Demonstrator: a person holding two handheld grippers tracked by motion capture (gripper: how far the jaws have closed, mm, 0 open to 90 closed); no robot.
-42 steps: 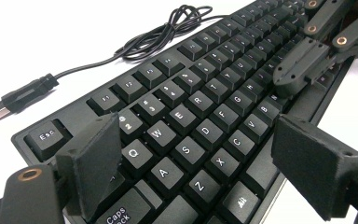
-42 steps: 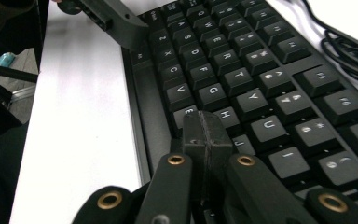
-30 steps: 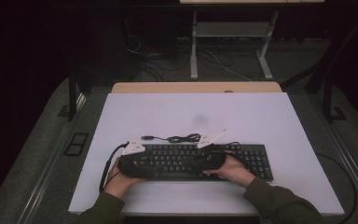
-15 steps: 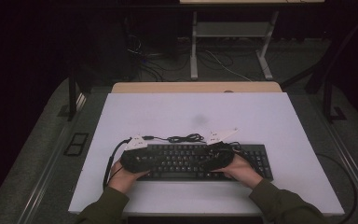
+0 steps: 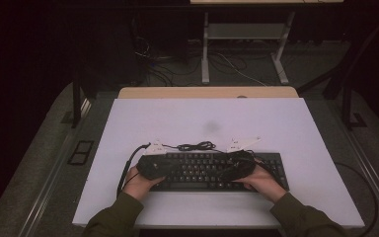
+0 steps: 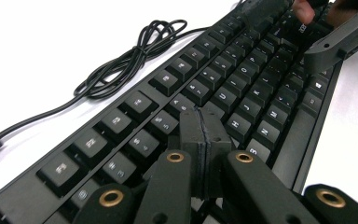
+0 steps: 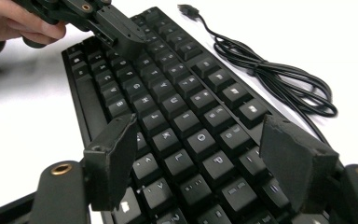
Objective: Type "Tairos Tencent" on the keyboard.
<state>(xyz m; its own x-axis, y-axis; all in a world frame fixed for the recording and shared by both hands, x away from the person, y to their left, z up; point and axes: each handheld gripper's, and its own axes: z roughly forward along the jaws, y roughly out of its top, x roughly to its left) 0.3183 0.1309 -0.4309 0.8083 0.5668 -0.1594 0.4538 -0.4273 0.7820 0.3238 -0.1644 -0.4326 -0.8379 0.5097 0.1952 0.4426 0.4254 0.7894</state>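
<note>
A black keyboard lies across the near half of the white table. Its black cable is coiled just behind it. My left gripper hovers low over the left keys, pointing along the rows. Its jaws have just been closing and now meet, with nothing between them. My right gripper is over the right keys, facing the left one. Its jaws have just been opening and stand wide apart above the keys, gripping nothing. The left gripper view shows the right gripper farther along the keyboard.
The cable's loose coil and plug lie on the table beside the keyboard's far edge. A wooden strip borders the table's back. Beyond it stand a desk frame and floor cables. A hand holds the left gripper.
Both hands have shifted slightly to the right over the keyboard. The keyboard and cable have stayed in place.
</note>
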